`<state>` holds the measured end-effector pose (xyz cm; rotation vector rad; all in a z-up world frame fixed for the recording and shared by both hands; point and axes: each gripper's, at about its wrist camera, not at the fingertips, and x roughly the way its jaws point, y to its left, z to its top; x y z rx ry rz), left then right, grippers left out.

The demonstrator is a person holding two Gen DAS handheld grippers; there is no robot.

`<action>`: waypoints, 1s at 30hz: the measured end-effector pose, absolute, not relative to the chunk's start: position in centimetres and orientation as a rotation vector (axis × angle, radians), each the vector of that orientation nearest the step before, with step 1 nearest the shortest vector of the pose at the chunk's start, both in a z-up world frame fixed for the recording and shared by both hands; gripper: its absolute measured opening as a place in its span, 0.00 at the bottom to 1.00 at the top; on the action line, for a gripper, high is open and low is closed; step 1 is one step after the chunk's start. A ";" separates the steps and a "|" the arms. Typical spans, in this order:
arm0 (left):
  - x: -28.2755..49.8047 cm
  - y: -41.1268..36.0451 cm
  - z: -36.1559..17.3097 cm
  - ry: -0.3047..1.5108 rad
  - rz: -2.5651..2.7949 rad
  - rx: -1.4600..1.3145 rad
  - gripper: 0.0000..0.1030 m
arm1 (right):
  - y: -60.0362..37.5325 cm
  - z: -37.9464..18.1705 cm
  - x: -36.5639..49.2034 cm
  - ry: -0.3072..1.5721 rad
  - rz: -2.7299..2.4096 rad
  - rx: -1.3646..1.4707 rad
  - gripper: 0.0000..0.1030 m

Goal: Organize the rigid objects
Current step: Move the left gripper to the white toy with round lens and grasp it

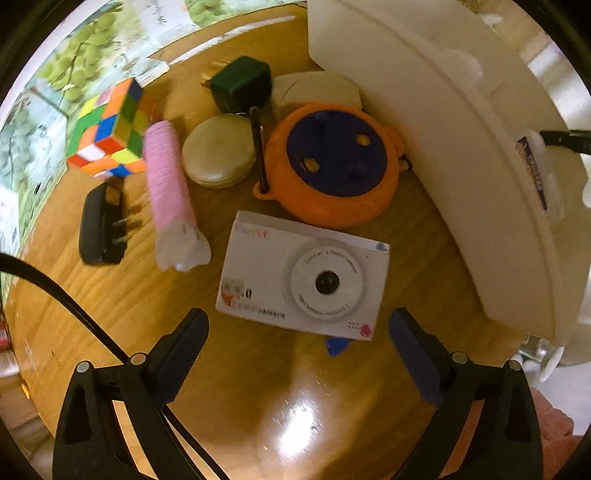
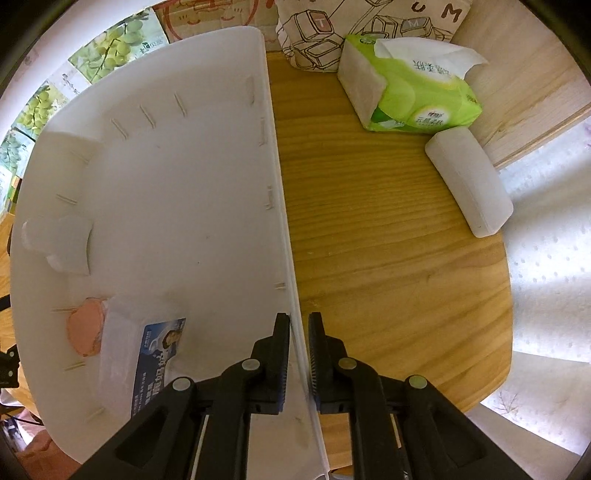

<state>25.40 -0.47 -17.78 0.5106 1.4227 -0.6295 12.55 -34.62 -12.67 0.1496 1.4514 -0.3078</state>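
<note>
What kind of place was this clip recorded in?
Most likely a home, perhaps a living area: a wooden table holds a tissue pack, a Rubik's cube and a toy camera, with a printed cushion behind. Nothing looks like a lab or workshop.

Just ahead of my wide-spread left fingers [image 1: 192, 347], a white toy camera [image 1: 303, 278] is lying flat, lens up, with an orange pot with a blue lid [image 1: 334, 166] sitting beyond it. Farther off to the left, a pink ribbed tube [image 1: 170, 184], a Rubik's cube [image 1: 109, 129], a black plug [image 1: 101, 225] and a tan oval case [image 1: 219, 149] are resting. My right fingers [image 2: 282, 354] are pinching the thin wall of the white bin [image 2: 177, 184].
</note>
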 end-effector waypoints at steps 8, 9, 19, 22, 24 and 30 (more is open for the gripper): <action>26.1 -1.3 -19.3 1.445 -0.676 0.571 0.96 | -34.1 -12.6 12.7 1.453 -0.311 0.139 0.11; 26.1 -1.3 -19.5 1.445 -0.678 0.579 0.96 | -34.1 -12.5 12.6 1.453 -0.312 0.139 0.11; 26.1 -2.2 -19.5 1.405 -0.704 0.596 0.94 | -33.7 -12.5 13.1 1.467 -0.316 0.124 0.11; 26.2 -3.9 -19.0 1.384 -0.707 0.615 0.91 | -33.8 -12.5 13.2 1.471 -0.313 0.122 0.11; 26.2 -4.3 -19.0 1.382 -0.699 0.613 0.91 | -33.7 -12.5 13.3 1.473 -0.310 0.118 0.11; 25.6 -4.0 -18.7 1.379 -0.674 0.586 0.91 | -33.6 -12.6 13.4 1.476 -0.305 0.113 0.11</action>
